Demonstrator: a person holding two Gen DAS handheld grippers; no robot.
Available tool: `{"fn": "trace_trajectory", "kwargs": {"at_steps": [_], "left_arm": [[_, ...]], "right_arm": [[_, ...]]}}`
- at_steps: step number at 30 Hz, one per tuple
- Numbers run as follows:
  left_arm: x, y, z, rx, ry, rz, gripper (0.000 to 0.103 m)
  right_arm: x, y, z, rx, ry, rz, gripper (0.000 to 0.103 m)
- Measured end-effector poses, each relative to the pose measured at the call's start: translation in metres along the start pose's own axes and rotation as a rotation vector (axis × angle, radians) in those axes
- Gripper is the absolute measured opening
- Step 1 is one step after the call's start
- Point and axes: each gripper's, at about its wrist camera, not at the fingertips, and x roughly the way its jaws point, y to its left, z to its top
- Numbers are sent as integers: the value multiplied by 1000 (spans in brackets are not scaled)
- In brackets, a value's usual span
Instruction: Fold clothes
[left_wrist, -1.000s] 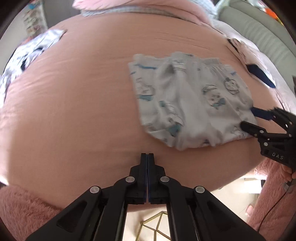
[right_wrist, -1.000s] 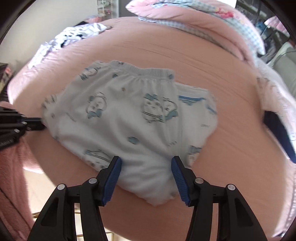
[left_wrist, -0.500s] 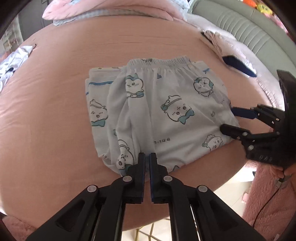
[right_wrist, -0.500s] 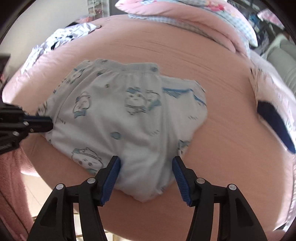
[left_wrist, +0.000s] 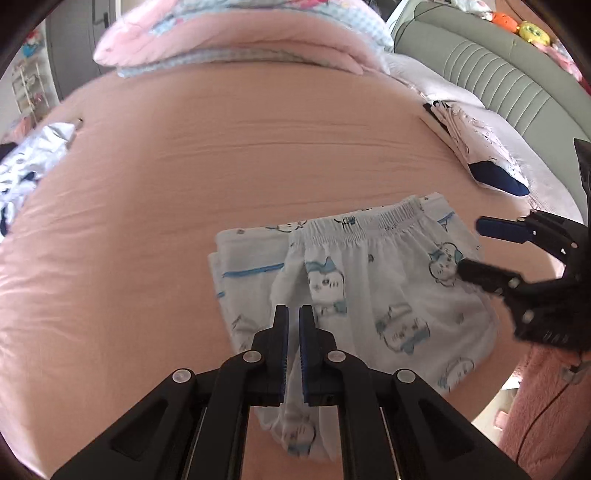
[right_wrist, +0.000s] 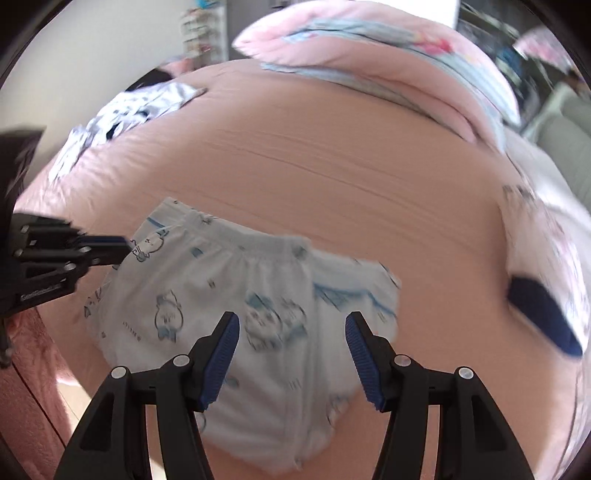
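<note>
A pair of white children's shorts (left_wrist: 369, 295) with blue cartoon prints lies folded on the pink bed sheet (left_wrist: 184, 184), near the front edge, waistband towards the far side. My left gripper (left_wrist: 293, 314) hovers over the left part of the shorts, jaws shut but for a thin slit, with no cloth pinched. In the right wrist view, the right gripper (right_wrist: 291, 325) stands open above the middle of the shorts (right_wrist: 221, 288), nothing between its blue pads. The right gripper (left_wrist: 476, 251) also shows at the shorts' right edge, and the left gripper (right_wrist: 122, 247) at their left edge.
A heap of white and dark clothes (left_wrist: 26, 173) lies at the bed's left side. A folded pink quilt (left_wrist: 240, 40) lies along the back. A folded white garment with a navy part (left_wrist: 487, 162) rests at the right, before a grey-green padded headboard (left_wrist: 498, 81). Fluffy pink fabric (left_wrist: 546, 406) shows at lower right.
My left gripper has slid from bare sheet to above the shorts and now shows a thin slit between its fingers. The right gripper has lifted a little. The shorts have not moved.
</note>
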Motion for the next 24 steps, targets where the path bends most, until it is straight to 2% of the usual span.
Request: {"fn": "trace_trajectory", "kwargs": {"at_steps": [2, 3, 5, 7, 8, 10, 12, 15, 17, 18, 19, 21, 22, 24], "left_arm": [[10, -2, 4, -3, 20, -51, 5], [10, -9, 3, 31, 10, -76, 5], [4, -24, -1, 118, -39, -113, 5], [-6, -31, -8, 158, -89, -203, 5], [-6, -31, -10, 156, -89, -243, 5], [-2, -28, -12, 136, -67, -310, 5], [7, -17, -12, 71, -48, -298, 5], [6, 16, -11, -120, -69, -324, 6], [-4, 39, -11, -219, -116, -313, 19], [-7, 42, -12, -225, -124, -306, 47], [-10, 41, -13, -219, -127, -306, 64], [-17, 36, -16, -188, -137, -317, 64], [-22, 30, -18, -155, -147, -332, 64], [-29, 17, -21, -62, -155, -312, 64]], "right_arm": [[24, 4, 17, -12, 32, -4, 58], [32, 3, 20, 11, 49, 6, 58], [35, -3, 13, 72, 50, 41, 58], [34, -7, 10, 119, 33, 65, 58], [35, -8, 10, 120, 34, 49, 58], [40, -10, 10, 112, 46, 8, 58], [41, -16, 9, 134, 51, 28, 59], [35, -22, 9, 171, 36, 30, 58], [31, -23, 9, 185, 21, 22, 58], [30, -24, 8, 189, 18, 26, 58], [29, -24, 7, 193, 17, 30, 58], [27, -24, 6, 200, 13, 35, 58], [27, -23, 7, 200, 8, 35, 58], [32, -22, 11, 204, 1, 35, 58]]}}
